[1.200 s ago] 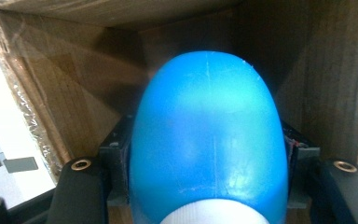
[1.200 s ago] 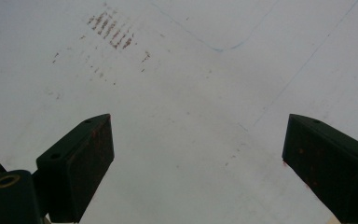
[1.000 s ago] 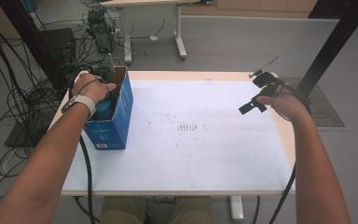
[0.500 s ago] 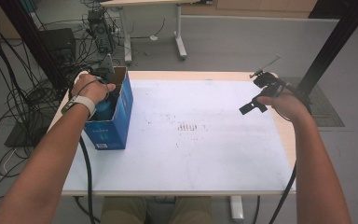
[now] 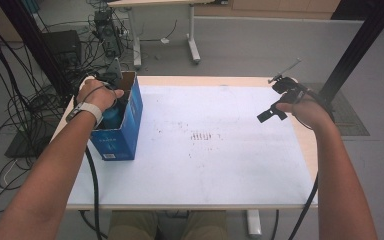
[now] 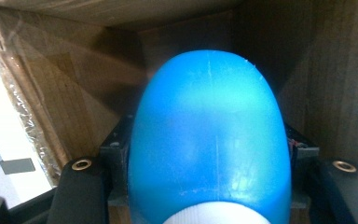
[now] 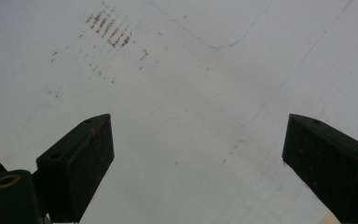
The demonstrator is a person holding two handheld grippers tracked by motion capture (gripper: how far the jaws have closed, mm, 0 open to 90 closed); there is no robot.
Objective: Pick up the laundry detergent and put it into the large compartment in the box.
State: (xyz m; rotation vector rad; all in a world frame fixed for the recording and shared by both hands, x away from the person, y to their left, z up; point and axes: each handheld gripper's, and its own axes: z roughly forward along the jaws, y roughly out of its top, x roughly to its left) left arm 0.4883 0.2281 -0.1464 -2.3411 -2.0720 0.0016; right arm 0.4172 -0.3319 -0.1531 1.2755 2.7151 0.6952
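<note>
Nothing moved since a sec ago. Left gripper (image 5: pixel 111 100) sits down in the blue box (image 5: pixel 130 125), jaws tight on a blue bottle (image 6: pixel 209 140). Right gripper (image 7: pixel 196 163) waits wide open w/ nothing, over the table (image 5: pixel 205 170).

The blue box (image 5: pixel 117 135), at nine o'clock on the table (image 5: pixel 205 170), bears small white print and a label, both too blurred to read.

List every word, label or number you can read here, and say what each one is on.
Nothing can be read.
Blue box: white print near the bottom of its front face, too small and blurred to read.
Blue bottle: no lettering on the side shown.
Table: reddish-brown smudges, not writing.
</note>
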